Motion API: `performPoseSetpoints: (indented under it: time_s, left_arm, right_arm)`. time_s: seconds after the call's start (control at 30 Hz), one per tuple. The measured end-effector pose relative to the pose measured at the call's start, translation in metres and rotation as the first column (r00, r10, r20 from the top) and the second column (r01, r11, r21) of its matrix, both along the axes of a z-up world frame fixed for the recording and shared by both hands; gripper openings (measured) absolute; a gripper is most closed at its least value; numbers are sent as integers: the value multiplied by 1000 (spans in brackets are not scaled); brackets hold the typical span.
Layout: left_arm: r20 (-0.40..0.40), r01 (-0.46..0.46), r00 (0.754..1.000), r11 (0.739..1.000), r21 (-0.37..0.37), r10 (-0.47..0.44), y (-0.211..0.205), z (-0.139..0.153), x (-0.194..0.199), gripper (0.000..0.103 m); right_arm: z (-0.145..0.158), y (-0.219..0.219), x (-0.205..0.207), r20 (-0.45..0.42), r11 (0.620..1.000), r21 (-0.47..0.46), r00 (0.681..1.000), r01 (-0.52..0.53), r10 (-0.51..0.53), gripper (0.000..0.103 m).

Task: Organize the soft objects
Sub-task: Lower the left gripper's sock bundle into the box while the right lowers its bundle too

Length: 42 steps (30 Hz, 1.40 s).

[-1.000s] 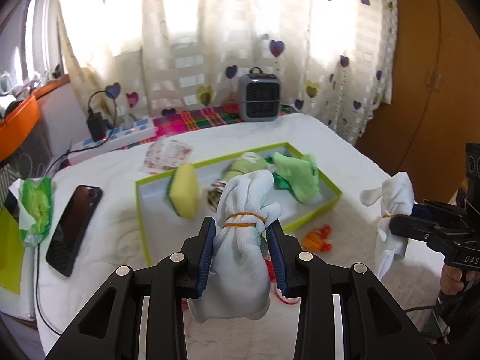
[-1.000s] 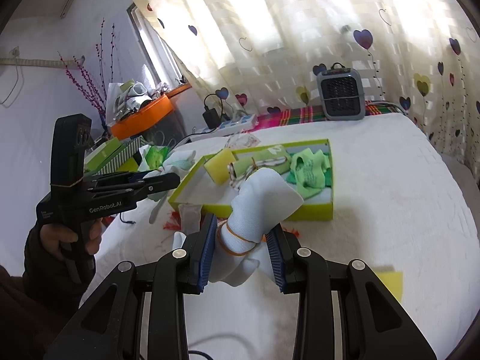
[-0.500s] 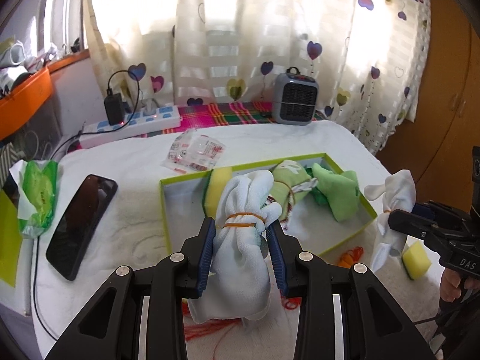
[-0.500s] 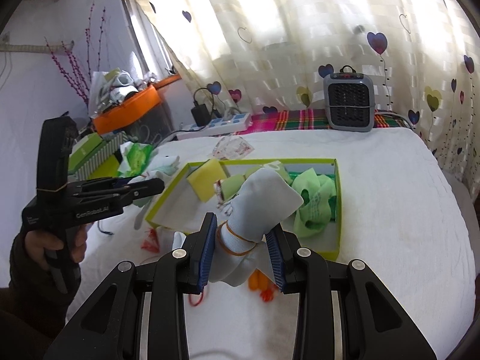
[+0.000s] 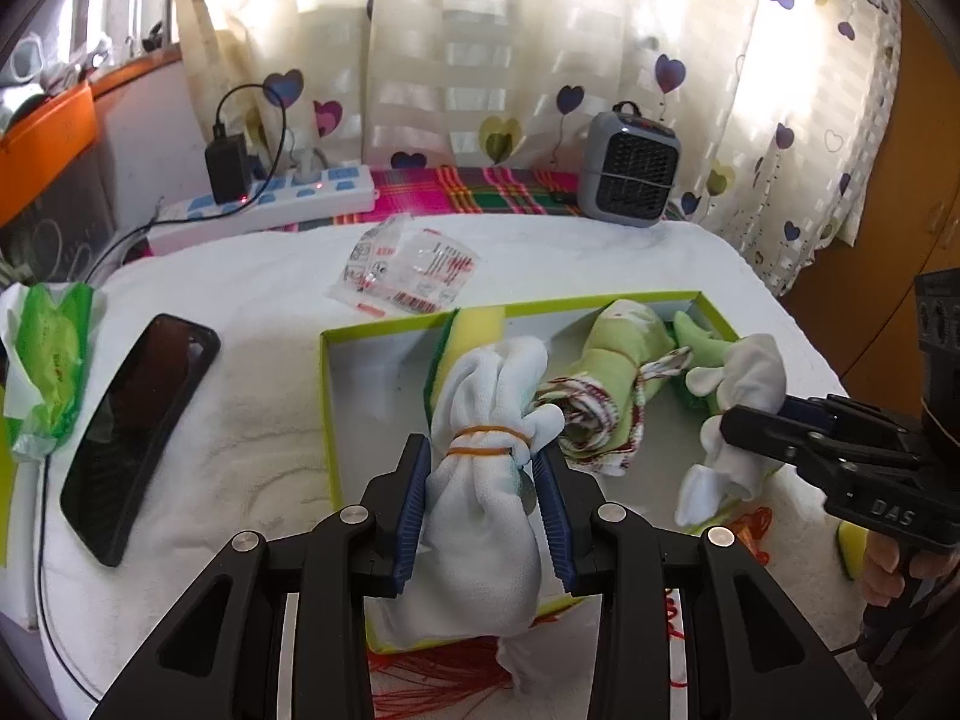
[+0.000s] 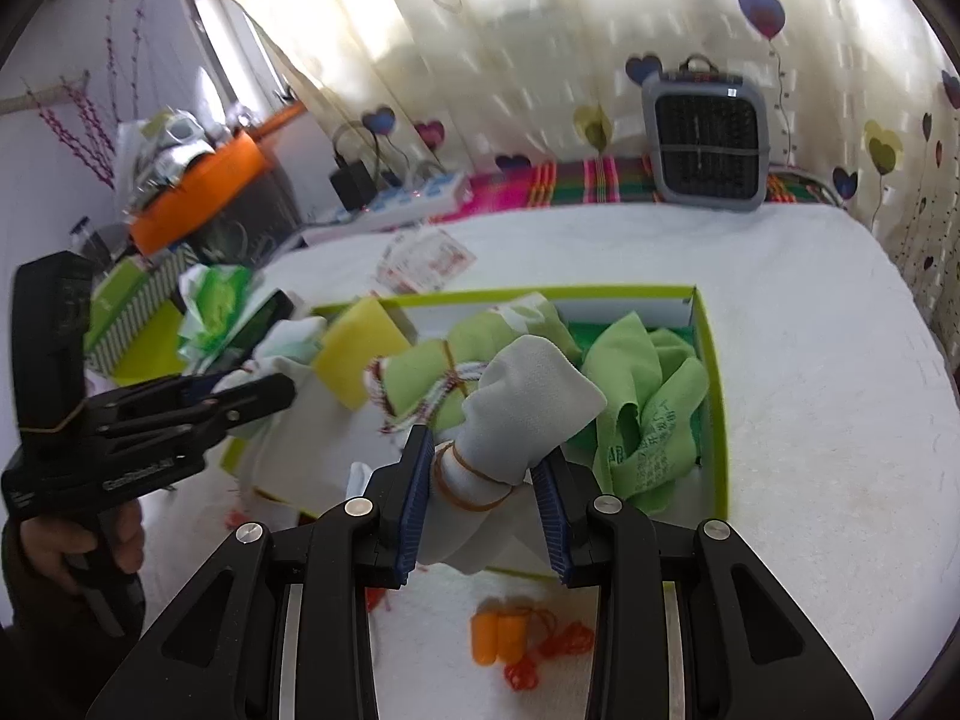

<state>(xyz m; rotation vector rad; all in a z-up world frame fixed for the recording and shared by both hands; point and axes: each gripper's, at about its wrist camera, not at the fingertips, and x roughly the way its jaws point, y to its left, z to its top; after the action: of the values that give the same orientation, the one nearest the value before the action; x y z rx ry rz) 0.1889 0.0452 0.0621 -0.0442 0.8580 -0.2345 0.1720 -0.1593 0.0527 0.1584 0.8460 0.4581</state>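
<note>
Both sets of jaws are about half spread and each is pinching a white cloth bundle tied with an orange rubber band, so we've got our hands full. Our left gripper (image 5: 485,501) holds the left bundle (image 5: 486,498) over the near-left part of the green-rimmed box (image 5: 327,396), just in front of the yellow sponge (image 5: 465,339) standing in it. Our right gripper (image 6: 483,498) clamps the right bundle (image 6: 519,426) above the box's near edge, right by the rolled green cloth (image 6: 456,372) and the loose green cloth (image 6: 648,414) already inside.

Looks to us like we're mid-delivery: both bundles are carried over the box on the white-covered table (image 6: 810,360), not set down yet. Next move, we reckon, is lowering each one into a bare patch of box floor and then letting the jaws spread. The left side has loads of room; the right side is crowded, so we'd want to avoid piling on the green cloths. Orange earplugs (image 6: 495,639) are lying outside the box.
</note>
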Motion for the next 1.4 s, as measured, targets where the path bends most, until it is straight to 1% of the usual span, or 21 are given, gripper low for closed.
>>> performPoseSetpoints:
  time_s: [0.17,0.27,0.33,0.67,0.93,1.03,1.17,1.4]
  left_arm:
    - [-23,-13,1000,1000,-7,12,2,-8,6,33]
    - [-33,-13,999,1000,-13,12,3,-11,9,33]
    - [-35,-7,999,1000,-13,7,2,-13,10,33]
    - [-52,-23,998,1000,-5,22,5,-20,14,33]
    - [-57,-29,998,1000,0,29,4,-22,15,33]
    - [-58,-33,998,999,1,33,4,-22,16,33]
    - [-59,-27,998,1000,3,27,3,-22,15,33]
    - [-54,-33,998,999,2,33,5,-19,13,34]
  right_arm:
    - [-10,5,14,-36,999,-33,999,15,-16,34]
    - [-15,9,20,-48,997,-74,998,27,-31,34]
    - [-17,10,22,-54,997,-77,998,28,-32,34]
    - [-18,18,29,-41,994,-109,999,30,-35,34]
    - [-19,22,38,-29,993,-112,999,30,-34,34]
    - [-20,25,40,-17,990,-138,999,34,-37,35]
    - [-20,25,36,-16,987,-155,999,31,-34,35]
    - [-19,22,31,-11,988,-148,999,42,-44,36]
